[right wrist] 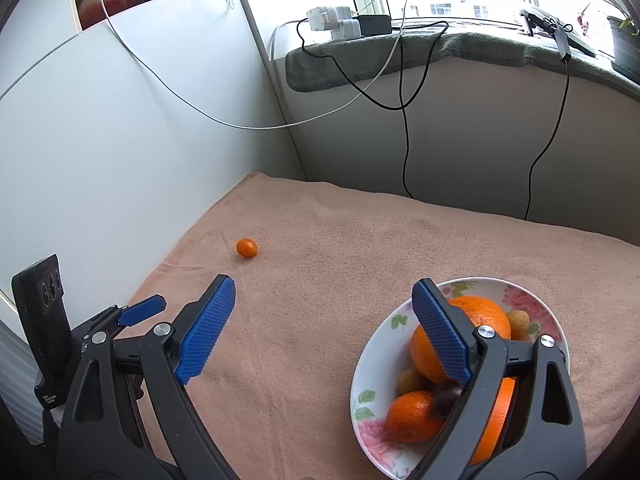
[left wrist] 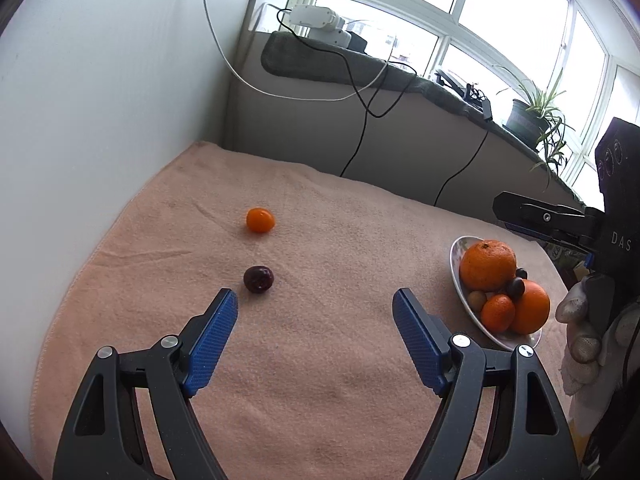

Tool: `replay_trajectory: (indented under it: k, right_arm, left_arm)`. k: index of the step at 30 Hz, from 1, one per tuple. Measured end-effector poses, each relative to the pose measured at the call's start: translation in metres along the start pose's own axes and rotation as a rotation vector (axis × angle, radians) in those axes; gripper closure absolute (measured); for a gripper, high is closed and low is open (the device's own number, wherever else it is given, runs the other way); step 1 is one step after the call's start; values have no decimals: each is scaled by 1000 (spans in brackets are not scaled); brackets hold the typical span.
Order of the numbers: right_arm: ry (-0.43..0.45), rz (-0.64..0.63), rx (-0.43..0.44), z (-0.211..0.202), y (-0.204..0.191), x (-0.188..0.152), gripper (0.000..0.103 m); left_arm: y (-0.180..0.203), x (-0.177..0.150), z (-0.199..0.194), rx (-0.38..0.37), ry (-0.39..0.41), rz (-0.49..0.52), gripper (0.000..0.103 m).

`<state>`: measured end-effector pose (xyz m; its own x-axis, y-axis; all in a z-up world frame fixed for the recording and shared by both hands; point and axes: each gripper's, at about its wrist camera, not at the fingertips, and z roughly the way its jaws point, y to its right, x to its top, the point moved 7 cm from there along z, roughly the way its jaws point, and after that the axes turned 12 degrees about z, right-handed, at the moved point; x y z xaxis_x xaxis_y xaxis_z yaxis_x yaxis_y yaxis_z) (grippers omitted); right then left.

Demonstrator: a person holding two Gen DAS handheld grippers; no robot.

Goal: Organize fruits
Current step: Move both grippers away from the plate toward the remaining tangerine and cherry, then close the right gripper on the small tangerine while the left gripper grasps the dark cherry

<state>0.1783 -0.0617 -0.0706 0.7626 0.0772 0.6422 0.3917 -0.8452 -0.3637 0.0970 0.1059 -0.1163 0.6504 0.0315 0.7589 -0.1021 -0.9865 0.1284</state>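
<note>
On the peach towel [left wrist: 320, 360], the floral plate [right wrist: 374, 364] already holds oranges. The left gripper [left wrist: 314, 312], jaws spread and empty, nears the dark plum [left wrist: 258, 279]; it should straddle it squarely. The right gripper [right wrist: 324, 308] hovers released.

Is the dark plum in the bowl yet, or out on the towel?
Out. The dark plum lies on the towel just ahead of the open left tongs, well apart from the bowl.

White letters "DAS" on black housing of right claw [left wrist: 618, 216]
</note>
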Motion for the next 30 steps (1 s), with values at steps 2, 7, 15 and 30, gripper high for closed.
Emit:
replay_trajectory:
  k: [2, 7, 15, 30]
  right_arm:
    - [-14, -4, 12, 7, -8, 0, 11]
    - [-66, 4, 50, 28, -27, 0, 15]
    - [-185, 54, 126, 77, -56, 3, 37]
    - [-320, 123, 158, 157, -83, -2, 61]
  left_arm:
    - [-8, -4, 3, 0, -8, -18, 25]
    - [-23, -9, 12, -15, -28, -55, 30]
    - [-34, -10, 33, -43, -58, -84, 46]
    - [-39, -4, 59, -58, -97, -103, 60]
